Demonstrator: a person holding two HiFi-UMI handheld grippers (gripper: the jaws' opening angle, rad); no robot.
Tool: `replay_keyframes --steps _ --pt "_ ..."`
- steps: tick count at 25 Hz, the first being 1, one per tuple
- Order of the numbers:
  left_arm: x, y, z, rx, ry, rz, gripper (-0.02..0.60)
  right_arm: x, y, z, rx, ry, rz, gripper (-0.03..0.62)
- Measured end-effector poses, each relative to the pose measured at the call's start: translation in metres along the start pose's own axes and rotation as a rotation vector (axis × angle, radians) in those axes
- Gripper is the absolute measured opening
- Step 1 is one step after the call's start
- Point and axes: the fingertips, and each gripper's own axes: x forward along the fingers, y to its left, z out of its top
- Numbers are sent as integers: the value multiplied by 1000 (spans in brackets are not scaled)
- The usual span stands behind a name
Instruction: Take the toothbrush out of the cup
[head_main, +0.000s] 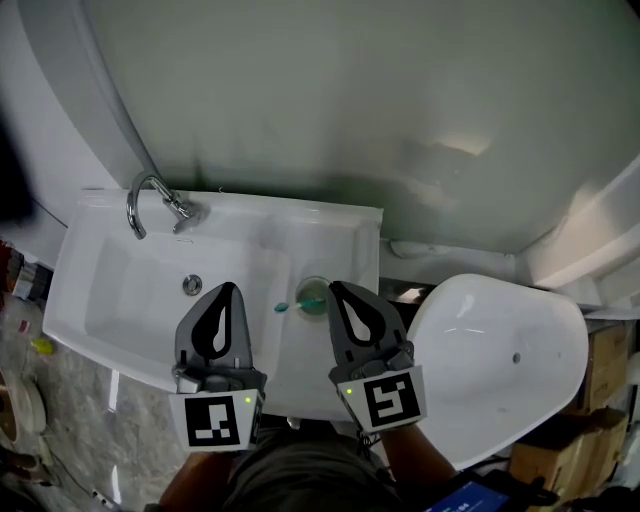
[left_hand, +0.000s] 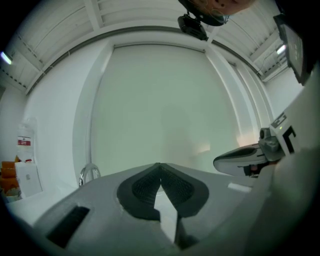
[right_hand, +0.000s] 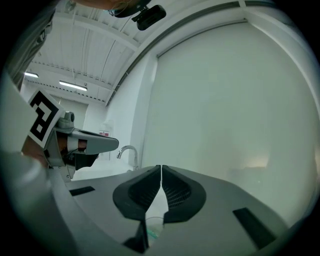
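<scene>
On sink (head_main: 345, 228) rim | toothbrush (head_main: 284, 306) tilts left from cup (head_main: 312, 297) | left gripper (head_main: 233, 288), right gripper (head_main: 334, 288): jaws together

Open room over the basin (head_main: 120, 300) at frame left; the faucet (head_main: 180, 210) stands at its upper left, the cup (head_main: 313, 292) just right of it mid-frame, the toilet (head_main: 500, 350) crowding the lower right

White sink (head_main: 110, 290), silvery tap (head_main: 150, 200), teal toothbrush (head_main: 283, 307), pale green cup (head_main: 313, 293). The left gripper (head_main: 232, 288) and right gripper (head_main: 334, 288) are grey, with black-and-white square-patterned markers.
</scene>
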Motion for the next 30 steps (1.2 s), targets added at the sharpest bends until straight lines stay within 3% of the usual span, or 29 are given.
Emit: replay_keyframes --steps 14,25,26,28,30 --pt "22 23 -76 -35 141 22 14 24 26 -87 18 174 87 17" --pt "23 22 -85 -35 158 23 14 28 36 -93 15 163 151 18" --pt "23 22 -85 -36 159 22 14 28 37 -94 15 168 161 25" --pt "23 21 -87 -37 161 22 14 28 42 -98 11 180 193 131" --pt "24 22 -90 -40 166 25 14 29 46 -102 -14 191 215 180"
